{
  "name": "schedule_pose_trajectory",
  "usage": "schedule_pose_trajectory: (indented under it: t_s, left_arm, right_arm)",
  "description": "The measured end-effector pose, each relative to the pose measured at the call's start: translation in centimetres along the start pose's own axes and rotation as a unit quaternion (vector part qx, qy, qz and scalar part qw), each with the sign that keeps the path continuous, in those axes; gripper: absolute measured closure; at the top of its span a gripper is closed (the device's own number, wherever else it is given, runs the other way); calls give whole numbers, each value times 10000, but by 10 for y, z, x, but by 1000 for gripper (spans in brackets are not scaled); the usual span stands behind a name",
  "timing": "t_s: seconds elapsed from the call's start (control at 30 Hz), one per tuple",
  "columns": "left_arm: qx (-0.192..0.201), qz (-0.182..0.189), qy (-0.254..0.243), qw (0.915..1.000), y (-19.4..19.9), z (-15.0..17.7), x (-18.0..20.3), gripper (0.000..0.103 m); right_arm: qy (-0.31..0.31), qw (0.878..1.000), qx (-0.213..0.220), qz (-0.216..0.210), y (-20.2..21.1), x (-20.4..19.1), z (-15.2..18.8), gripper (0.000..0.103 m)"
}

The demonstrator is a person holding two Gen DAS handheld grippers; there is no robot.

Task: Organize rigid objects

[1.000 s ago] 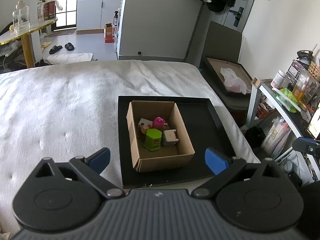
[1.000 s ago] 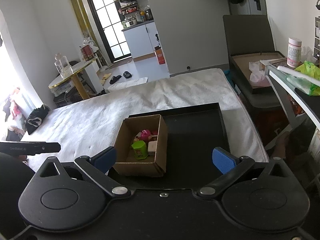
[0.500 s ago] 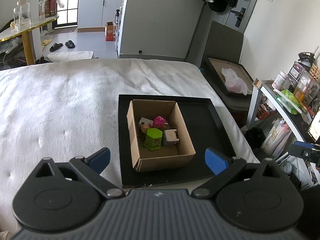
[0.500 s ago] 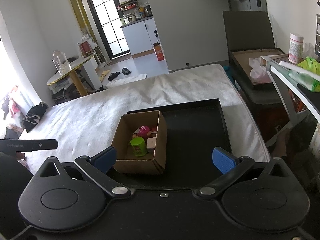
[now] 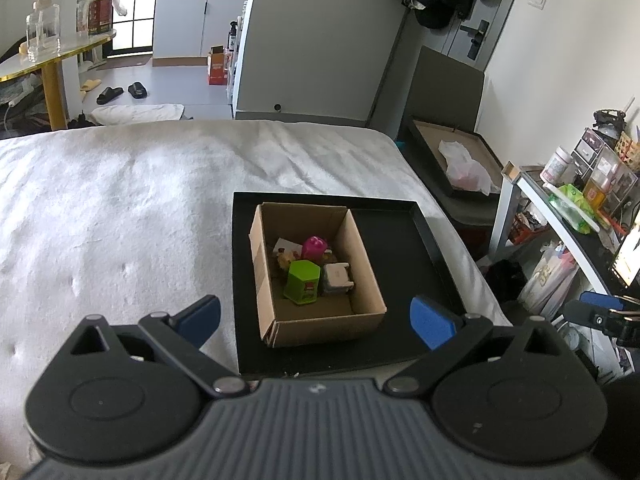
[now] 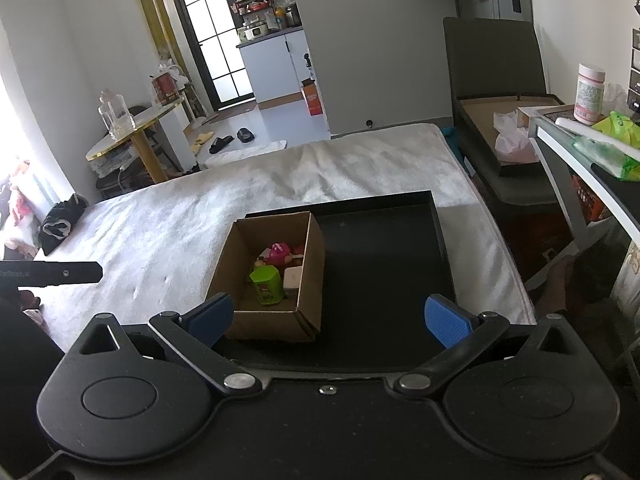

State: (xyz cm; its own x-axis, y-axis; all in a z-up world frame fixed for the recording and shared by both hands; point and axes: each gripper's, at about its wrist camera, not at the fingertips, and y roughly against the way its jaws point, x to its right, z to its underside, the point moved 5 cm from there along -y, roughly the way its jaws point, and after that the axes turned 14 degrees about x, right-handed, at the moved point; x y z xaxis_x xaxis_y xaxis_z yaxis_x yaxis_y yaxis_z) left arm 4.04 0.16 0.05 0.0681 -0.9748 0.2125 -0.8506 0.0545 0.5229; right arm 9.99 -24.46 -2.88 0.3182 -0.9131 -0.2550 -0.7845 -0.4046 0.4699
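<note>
White bed (image 5: 120, 208); black tray (image 5: 404, 248) on it, near edge; cardboard box (image 5: 360, 312) in tray's left half, holding green container (image 5: 303, 282), pink toy (image 5: 315, 246), grey block (image 5: 337, 278); left tool (image 5: 316, 320) wide, empty; right tool (image 6: 328, 320) wide, empty

Lighting: daylight, bright overall. Source in the right wrist view was the blown-out white window area at far left edge (image 6: 12, 184), plus the black-framed glazed door (image 6: 216, 36) at the back, overexposed to plain white. The white textured bed cover (image 5: 120, 208) was brightly lit, with mottled highlights.

Shadows: the open brown cardboard box (image 5: 316, 272) was shaded inside, its small toys dim but legible; the shallow black rectangular tray (image 5: 404, 248) read as near-featureless black.

Distortion: strong fisheye; walls and door frames bowed, corners vignetted dark.

Focus: both views sharp at centre, no motion blur; shelf clutter at the right edge of the left wrist view was soft.
</note>
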Motion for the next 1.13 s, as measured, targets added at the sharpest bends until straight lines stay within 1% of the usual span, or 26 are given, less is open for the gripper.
schedule_pose_trajectory:
  t_s: [0.57, 0.83, 1.0, 1.13]
  left_arm:
    - [-65, -4, -29, 10000, -3, 4, -2, 2]
    - [-42, 99, -73, 9999, -7, 5, 0, 2]
    - [-11, 170, -289, 9994, -8, 7, 6, 2]
    - [-37, 158, -303, 9994, -10, 7, 7, 2]
  right_arm:
    - [-25, 9999, -26, 100, -3, 3, 4, 0]
    - [17, 10000, -51, 66, -6, 2, 6, 0]
    - [10, 9999, -73, 80, -8, 4, 6, 0]
    - [-12, 9999, -89, 99, -10, 5, 7, 0]
